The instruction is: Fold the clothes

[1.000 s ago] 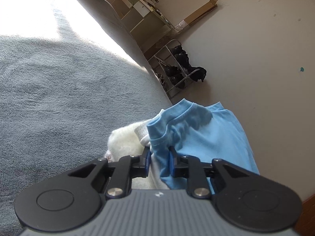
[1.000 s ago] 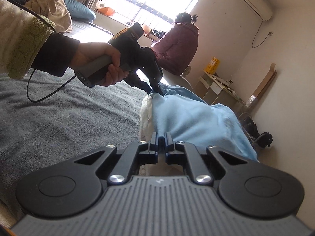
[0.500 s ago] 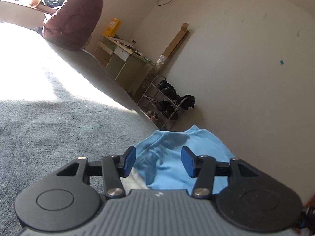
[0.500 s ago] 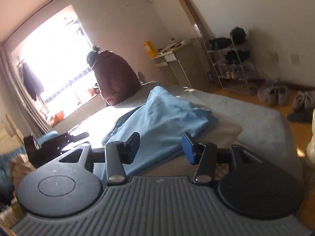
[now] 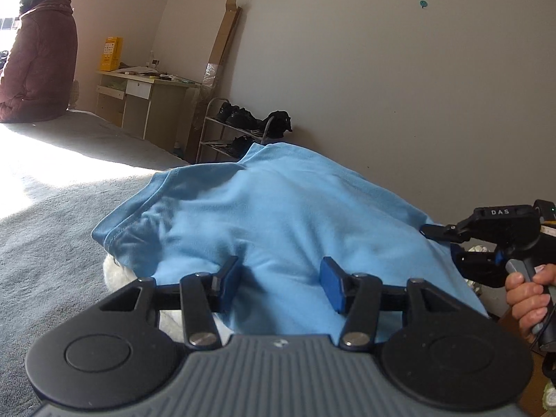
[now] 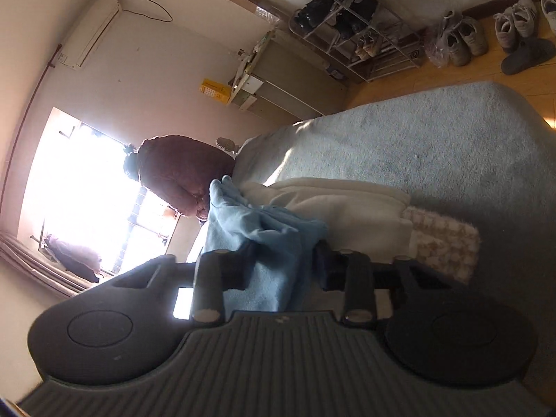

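Note:
A folded light blue shirt (image 5: 278, 215) lies on top of a pile of folded clothes on the grey blanket (image 5: 45, 229). My left gripper (image 5: 279, 279) is open just above the shirt's near edge, holding nothing. My right gripper (image 6: 281, 266) is open and empty at the shirt's (image 6: 264, 232) side; it also shows at the right in the left wrist view (image 5: 448, 243). Under the shirt lie a cream garment (image 6: 347, 208) and a fuzzy patterned one (image 6: 441, 239).
A person in a maroon coat (image 5: 38, 62) sits at the bed's far end by a bright window (image 6: 80, 191). A desk (image 5: 146, 104) and shoe rack (image 5: 236, 128) stand along the wall. Shoes (image 6: 486, 34) lie on the wooden floor beyond the bed edge.
Both grippers have opened and let go of the blue shirt, which now rests on the pile. The right gripper has rolled sideways and swung to the pile's side.

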A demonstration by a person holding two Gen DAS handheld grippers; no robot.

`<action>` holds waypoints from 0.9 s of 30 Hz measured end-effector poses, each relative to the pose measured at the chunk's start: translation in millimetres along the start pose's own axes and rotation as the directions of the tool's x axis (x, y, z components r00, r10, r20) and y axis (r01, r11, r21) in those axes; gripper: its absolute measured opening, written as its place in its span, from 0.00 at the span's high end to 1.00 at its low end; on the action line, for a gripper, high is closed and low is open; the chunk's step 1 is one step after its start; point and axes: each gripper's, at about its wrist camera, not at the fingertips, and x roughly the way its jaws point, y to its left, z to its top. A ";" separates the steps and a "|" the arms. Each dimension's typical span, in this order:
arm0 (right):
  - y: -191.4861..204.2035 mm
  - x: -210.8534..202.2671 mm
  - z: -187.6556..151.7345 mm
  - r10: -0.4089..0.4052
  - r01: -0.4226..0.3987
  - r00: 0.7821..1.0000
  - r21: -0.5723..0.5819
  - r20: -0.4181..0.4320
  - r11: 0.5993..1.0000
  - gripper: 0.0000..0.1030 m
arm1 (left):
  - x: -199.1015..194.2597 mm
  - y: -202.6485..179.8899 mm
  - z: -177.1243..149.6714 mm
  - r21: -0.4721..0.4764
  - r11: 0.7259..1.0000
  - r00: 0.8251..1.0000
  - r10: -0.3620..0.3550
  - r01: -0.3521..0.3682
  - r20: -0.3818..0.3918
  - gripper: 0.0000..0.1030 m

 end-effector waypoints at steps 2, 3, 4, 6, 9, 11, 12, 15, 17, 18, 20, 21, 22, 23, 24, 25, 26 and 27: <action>7.4 -12.3 -4.3 0.029 -0.026 0.996 -0.036 0.079 0.999 0.96 | -0.8 -0.4 0.3 0.008 1.000 1.000 -0.005 0.005 -0.002 0.50; 9.5 -21.4 -9.9 0.035 -0.028 0.993 -0.061 0.115 0.998 0.96 | -1.0 -0.7 0.0 0.014 1.000 1.000 -0.006 0.006 -0.002 0.50; 11.4 -30.1 -15.3 0.041 -0.028 0.988 -0.085 0.149 0.996 0.96 | -1.0 -1.3 -1.1 0.022 1.000 1.000 -0.007 0.007 0.000 0.50; -0.6 -28.7 -23.0 0.000 0.012 0.989 -0.080 0.146 0.997 0.96 | -1.0 -1.8 -3.1 0.032 0.999 1.000 -0.007 0.007 0.005 0.50; -26.5 -15.3 -23.5 -0.049 0.052 0.994 -0.027 0.099 0.998 0.89 | -0.3 -2.2 -4.2 0.041 0.999 1.000 -0.010 0.009 0.010 0.50; -36.6 -20.9 -19.9 -0.033 0.030 0.992 0.026 0.122 0.999 0.78 | 0.5 -2.5 -3.3 0.048 0.999 1.000 -0.007 0.007 0.009 0.49; -33.0 -30.5 -19.5 -0.056 0.054 0.982 0.014 0.181 0.998 0.78 | 0.8 -2.3 -3.1 0.054 0.999 1.000 -0.007 0.006 0.009 0.49; 1.7 -49.2 -18.6 -0.068 0.129 0.933 -0.153 0.353 0.980 0.78 | 0.2 -0.7 -4.9 0.055 0.998 1.000 -0.013 0.012 0.019 0.48; 33.8 -40.1 -19.3 0.009 0.093 0.950 -0.313 0.311 0.945 0.78 | -0.2 -0.4 -6.0 0.052 0.999 0.999 -0.014 0.012 0.032 0.47; 51.8 -27.5 -23.2 0.030 0.067 0.973 -0.402 0.229 0.913 0.78 | -0.1 -0.8 -6.9 0.053 0.999 0.999 -0.013 0.011 0.038 0.47; 70.7 -2.6 -28.8 0.007 0.057 0.992 -0.480 0.130 0.876 0.78 | -0.4 -2.4 -8.9 0.064 0.998 0.999 -0.010 0.007 0.051 0.46; 75.6 9.0 -29.6 -0.015 0.059 0.996 -0.503 0.091 0.862 0.79 | -0.6 -2.8 -9.6 0.068 0.998 0.998 -0.011 0.007 0.056 0.46; 71.2 21.2 -25.0 -0.092 0.126 0.991 -0.508 0.092 0.852 0.81 | -1.1 -2.4 -9.4 0.071 0.997 0.998 -0.015 0.011 0.057 0.46; 66.5 33.1 -20.3 -0.169 0.193 0.981 -0.511 0.093 0.838 0.84 | -1.6 -1.9 -9.2 0.073 0.997 0.998 -0.020 0.016 0.058 0.46; 57.5 37.6 -12.7 -0.219 0.247 0.969 -0.484 0.115 0.839 0.91 | -2.4 -1.1 -8.4 0.075 0.997 0.998 -0.024 0.020 0.058 0.45; 50.9 34.2 -4.3 -0.253 0.291 0.957 -0.436 0.146 0.851 0.84 | -4.7 0.7 -5.7 0.074 0.997 0.998 -0.029 0.025 0.058 0.45; 44.6 30.6 3.8 -0.285 0.332 0.942 -0.388 0.174 0.860 0.84 | -8.0 2.8 -2.3 0.071 0.997 0.998 -0.034 0.030 0.060 0.45; 47.9 24.0 6.3 -0.260 0.319 0.945 -0.384 0.197 0.866 0.84 | -11.9 5.3 1.0 0.068 0.997 0.997 -0.041 0.037 0.067 0.45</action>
